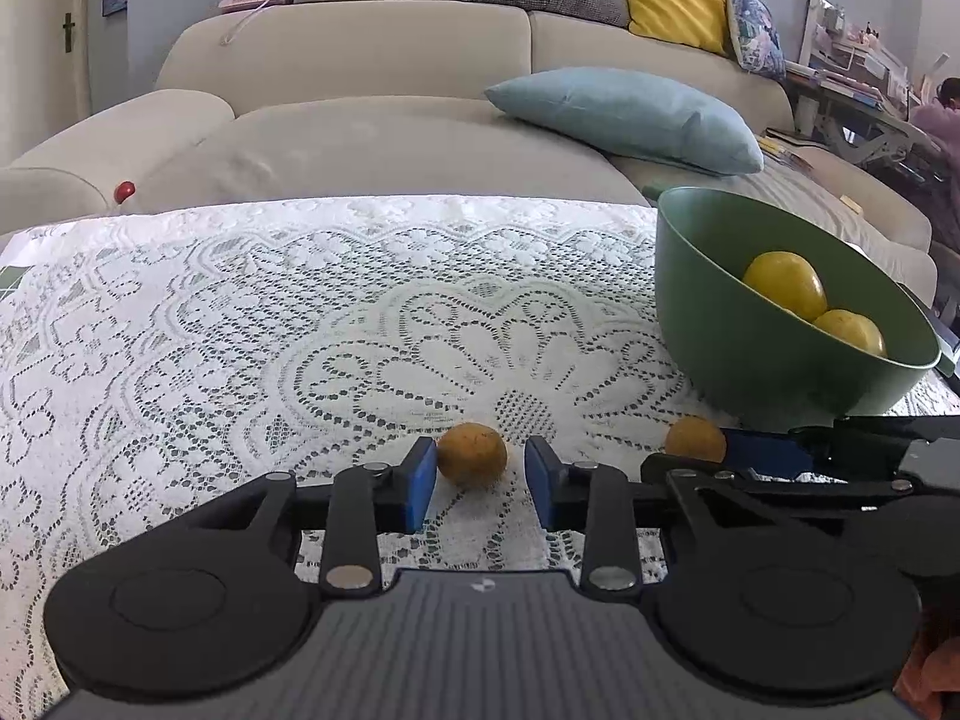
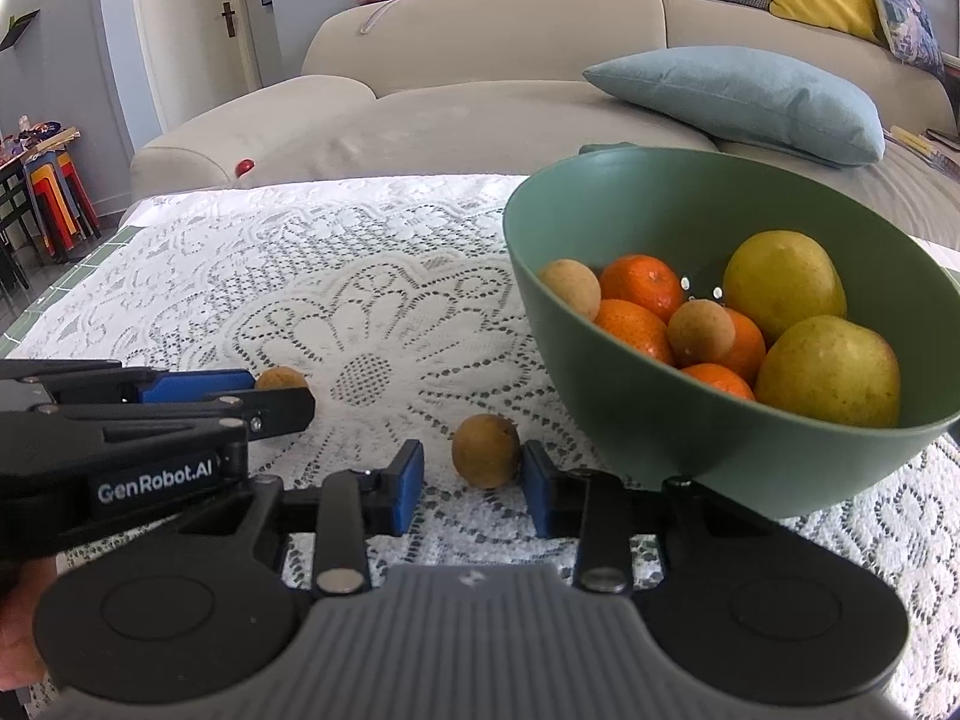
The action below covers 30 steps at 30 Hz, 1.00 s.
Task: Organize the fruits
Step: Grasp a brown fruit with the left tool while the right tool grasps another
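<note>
While a beige sofa [image 2: 480,102] filled the far side, a lace tablecloth [image 1: 270,330] covered the near table. At right stood a green bowl [image 2: 630,414] holding pears, oranges and small brown fruits. The left gripper [image 1: 480,474] and right gripper [image 2: 474,474] each straddled one small brown fruit [image 1: 471,455] [image 2: 486,450] on the cloth, one pad touching, a gap opposite, jaws not yet gripping.

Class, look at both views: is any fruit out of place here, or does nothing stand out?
Two small brown fruits lie loose on the lace cloth outside the green bowl, where the rest sit. One lies between the left gripper's pads, the other between the right gripper's. Nothing looks spilled or damaged.
</note>
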Each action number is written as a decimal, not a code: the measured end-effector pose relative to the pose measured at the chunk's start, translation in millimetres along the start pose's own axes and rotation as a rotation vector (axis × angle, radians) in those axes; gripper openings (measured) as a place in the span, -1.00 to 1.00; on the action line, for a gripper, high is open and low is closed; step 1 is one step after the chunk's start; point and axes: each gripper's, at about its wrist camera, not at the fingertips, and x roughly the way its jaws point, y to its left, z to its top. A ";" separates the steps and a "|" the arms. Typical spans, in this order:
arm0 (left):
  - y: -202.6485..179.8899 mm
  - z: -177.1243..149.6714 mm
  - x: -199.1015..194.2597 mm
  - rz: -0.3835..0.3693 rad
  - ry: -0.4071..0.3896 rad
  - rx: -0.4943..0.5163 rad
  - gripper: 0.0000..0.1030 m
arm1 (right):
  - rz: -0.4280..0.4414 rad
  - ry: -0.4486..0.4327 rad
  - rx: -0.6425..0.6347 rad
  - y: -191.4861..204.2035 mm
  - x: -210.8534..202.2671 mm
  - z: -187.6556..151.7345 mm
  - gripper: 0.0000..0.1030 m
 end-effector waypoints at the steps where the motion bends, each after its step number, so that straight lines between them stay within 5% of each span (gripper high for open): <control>1: 0.6 0.2 0.5 -0.001 0.003 -0.004 -0.29 | -0.001 -0.001 -0.005 0.5 -0.3 -0.6 -0.41; 8: 4.4 0.3 3.6 -0.008 0.025 -0.025 -0.43 | -0.006 -0.001 -0.020 1.4 -0.6 -0.3 -0.59; 30: -5.4 -16.9 -26.1 -0.065 0.106 0.039 -0.44 | 0.110 0.065 -0.122 14.6 -15.4 -6.4 -0.59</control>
